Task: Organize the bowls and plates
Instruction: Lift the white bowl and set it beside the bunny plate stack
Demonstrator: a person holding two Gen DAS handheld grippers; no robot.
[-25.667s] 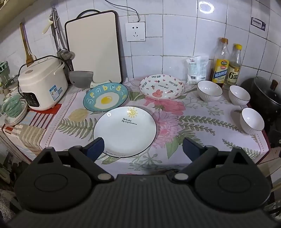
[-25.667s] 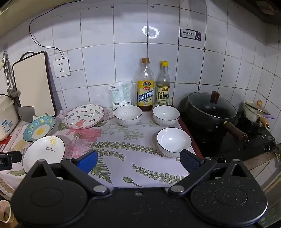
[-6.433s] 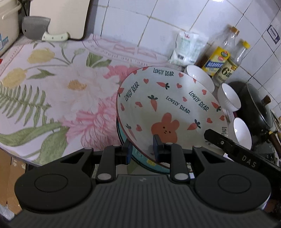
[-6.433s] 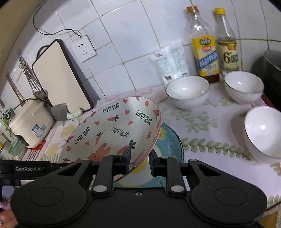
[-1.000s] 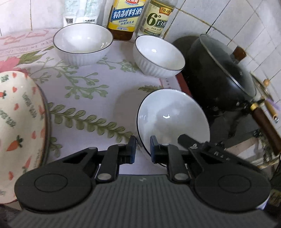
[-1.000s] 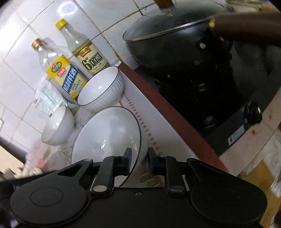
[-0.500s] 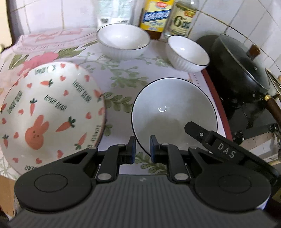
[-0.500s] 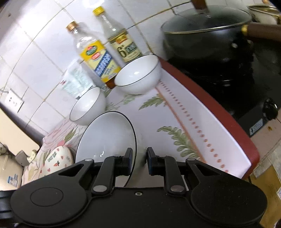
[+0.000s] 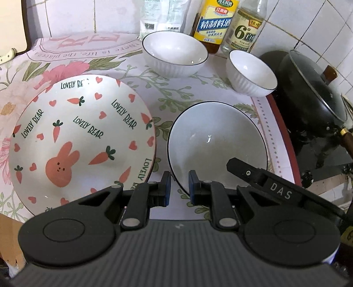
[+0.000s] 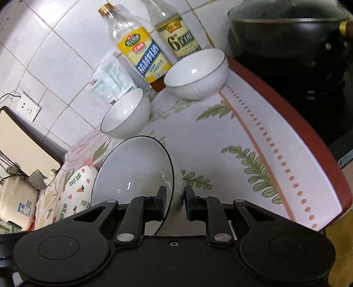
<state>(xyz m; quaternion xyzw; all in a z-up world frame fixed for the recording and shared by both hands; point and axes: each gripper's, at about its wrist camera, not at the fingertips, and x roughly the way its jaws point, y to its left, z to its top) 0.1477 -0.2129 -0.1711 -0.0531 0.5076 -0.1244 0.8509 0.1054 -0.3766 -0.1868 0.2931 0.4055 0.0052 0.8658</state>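
Note:
A white bowl with a dark rim (image 9: 217, 141) (image 10: 132, 174) hangs tilted above the flowered cloth. My left gripper (image 9: 179, 187) is shut on its near rim. My right gripper (image 10: 173, 203) is shut on its rim at the other side, and its black arm shows in the left wrist view. The rabbit-and-carrot plate (image 9: 81, 141) (image 10: 75, 187) lies on top of the plate stack just left of the bowl. Two more white bowls stand at the back: a larger one (image 9: 174, 53) (image 10: 125, 114) and a smaller one (image 9: 251, 72) (image 10: 196, 72).
Two bottles (image 9: 215, 22) (image 10: 141, 50) and a white packet (image 9: 163, 15) stand against the tiled wall behind the bowls. A black lidded pan (image 9: 313, 92) (image 10: 291, 28) sits on the stove to the right. A rice cooker (image 10: 15, 198) and a cutting board (image 10: 24, 141) are far left.
The held bowl has travelled left away from the pan towards the plate stack, with both grippers still on its rim. The rabbit plate has come fully into the left wrist view.

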